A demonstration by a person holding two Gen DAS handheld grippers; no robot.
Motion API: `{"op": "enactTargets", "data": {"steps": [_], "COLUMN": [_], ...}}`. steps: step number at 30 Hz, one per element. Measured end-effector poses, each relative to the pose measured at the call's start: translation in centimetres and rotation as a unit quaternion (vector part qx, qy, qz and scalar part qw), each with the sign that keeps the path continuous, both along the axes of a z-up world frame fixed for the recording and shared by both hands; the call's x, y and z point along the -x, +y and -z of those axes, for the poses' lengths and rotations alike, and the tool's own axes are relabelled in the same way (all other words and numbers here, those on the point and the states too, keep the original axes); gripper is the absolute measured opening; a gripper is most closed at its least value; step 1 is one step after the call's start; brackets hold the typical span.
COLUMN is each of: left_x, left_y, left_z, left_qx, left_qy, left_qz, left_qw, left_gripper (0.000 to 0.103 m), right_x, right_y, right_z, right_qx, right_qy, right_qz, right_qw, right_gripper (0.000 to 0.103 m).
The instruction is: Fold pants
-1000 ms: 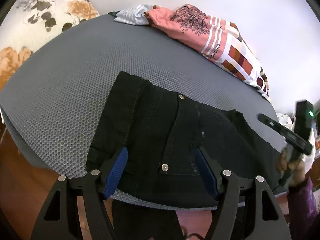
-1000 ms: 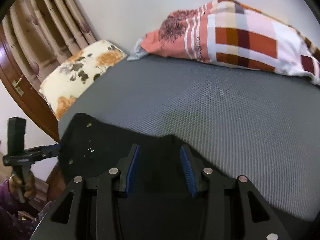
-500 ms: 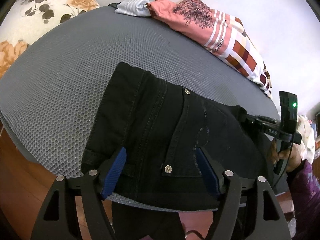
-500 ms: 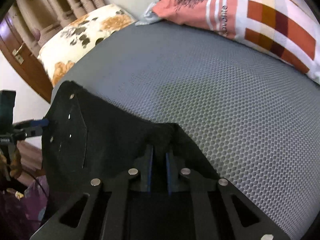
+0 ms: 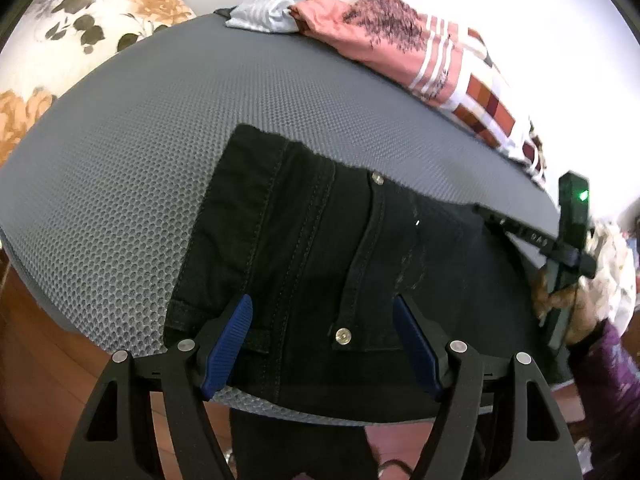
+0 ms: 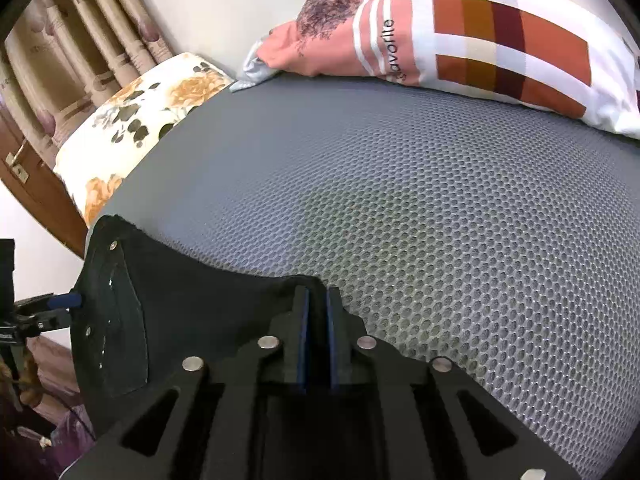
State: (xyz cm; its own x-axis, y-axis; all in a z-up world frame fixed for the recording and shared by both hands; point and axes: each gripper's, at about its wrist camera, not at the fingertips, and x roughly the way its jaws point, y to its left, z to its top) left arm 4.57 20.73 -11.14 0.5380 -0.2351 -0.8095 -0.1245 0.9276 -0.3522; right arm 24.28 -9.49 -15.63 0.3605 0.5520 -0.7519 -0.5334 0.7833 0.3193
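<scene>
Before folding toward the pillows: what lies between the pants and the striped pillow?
Only bare grey mattress between pants and pillow, seen in the right wrist view.

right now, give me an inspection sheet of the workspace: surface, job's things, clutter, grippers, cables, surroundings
surface: grey mesh-textured mattress, mostly bare.
job's things: black pants lying flat at the near edge, waistband end toward the left gripper, some cloth hanging over the edge.
clutter: pink and checked bedding along the far side, a striped grey cloth beside it, and a floral pillow at the far corner.
grippers: left gripper open, fingers straddling the waistband area; right gripper shut on the pants' far edge.
cables: nothing seen.
surroundings: white wall, curtains, wooden door.
</scene>
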Motion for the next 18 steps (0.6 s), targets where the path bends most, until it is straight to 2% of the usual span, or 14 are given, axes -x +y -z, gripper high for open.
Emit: {"op": "enactTargets", "data": {"steps": [2,4,6,8,9,11,12,14,18], "left_x": [0.4,0.4,0.0,-0.3,-0.7,-0.5,-0.2,0.3,0.1], "left_y": [0.5,1.2,2.1,3.3,4.1,5.3,5.7,5.7,3.5], "left_z": [-0.9,-1.2,-0.6,0.4,1.1,1.2,0.8,-0.8,-4.4], "left_qx": [-0.011,-0.045,-0.058,-0.064,-0.072,-0.057,-0.043,-0.051,-0.063], "left_qy": [-0.021,-0.037,-0.022,-0.009,0.011,0.013,0.003,-0.029,-0.114], "left_qz": [-0.014,-0.026,-0.033,-0.051,-0.062,-0.084,-0.093,-0.104,-0.048], "left_qw": [0.9996,0.998,0.9975,0.9966,0.9955,0.9947,0.9948,0.9928,0.9904], "left_gripper": [0.073,0.074,0.074,0.074,0.074,0.074,0.074,0.074,0.074], "right_x": [0.0,0.1,0.2,0.3,0.2,0.1,0.1,0.1,0.2], "right_y": [0.2,0.4,0.7,1.0,0.8,0.7,0.7,0.6,0.4], "right_z": [0.0,0.0,0.0,0.0,0.1,0.1,0.1,0.1,0.1], "right_qx": [0.002,0.007,0.025,0.031,0.027,0.021,0.021,0.018,0.013], "right_qy": [-0.006,-0.014,-0.031,-0.037,-0.035,-0.032,-0.032,-0.032,-0.031], "right_qz": [0.001,0.009,0.019,0.019,0.02,0.021,0.021,0.022,0.024], "right_qw": [1.0,1.0,0.999,0.999,0.999,0.999,0.999,0.999,0.999], "right_gripper": [0.007,0.009,0.018,0.018,0.018,0.018,0.018,0.019,0.019]}}
